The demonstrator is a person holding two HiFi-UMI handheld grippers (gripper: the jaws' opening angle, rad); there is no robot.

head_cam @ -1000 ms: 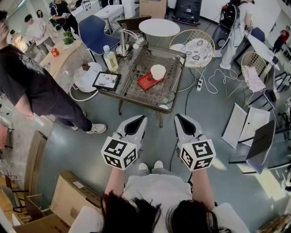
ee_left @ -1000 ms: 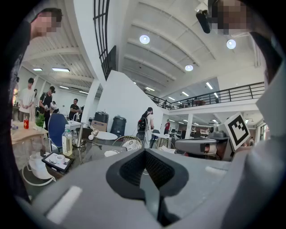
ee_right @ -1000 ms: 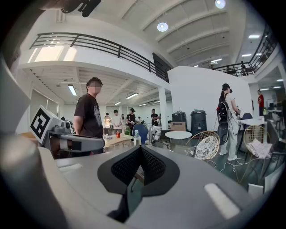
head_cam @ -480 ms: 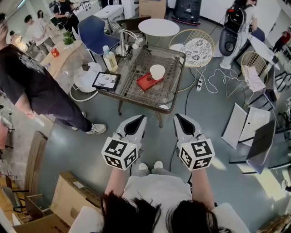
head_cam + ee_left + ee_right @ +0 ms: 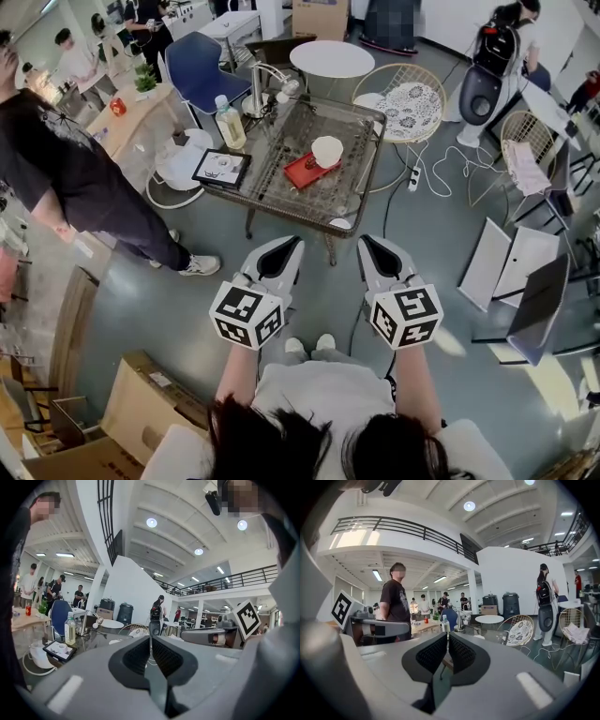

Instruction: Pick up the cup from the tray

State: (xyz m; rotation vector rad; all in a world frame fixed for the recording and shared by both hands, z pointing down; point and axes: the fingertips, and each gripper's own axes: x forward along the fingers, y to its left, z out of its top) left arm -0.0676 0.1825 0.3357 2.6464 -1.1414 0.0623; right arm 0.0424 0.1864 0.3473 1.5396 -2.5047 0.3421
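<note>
A white cup (image 5: 326, 150) stands on a small red tray (image 5: 309, 169) on the glass-topped table (image 5: 272, 192) ahead of me in the head view. Both grippers hang side by side well short of the table, over the grey floor. My left gripper (image 5: 288, 246) is shut with nothing in it, and its jaws meet in the left gripper view (image 5: 150, 639). My right gripper (image 5: 367, 243) is shut and empty too, its pads closed together in the right gripper view (image 5: 447, 637). The cup is hidden behind the jaws in both gripper views.
On the table are a clear bottle (image 5: 229, 122), a tablet-like tray with a small roll (image 5: 220, 168) and a desk lamp (image 5: 258, 89). A person in black (image 5: 75, 197) stands left of the table. Wicker chairs (image 5: 408, 98), a blue chair (image 5: 202, 70), floor cables (image 5: 441, 164) and cardboard boxes (image 5: 150, 398) surround it.
The view has shifted slightly, so the table sits a little lower and to the right in the frame. Both grippers keep their places and stay shut. A person at the far right has moved.
</note>
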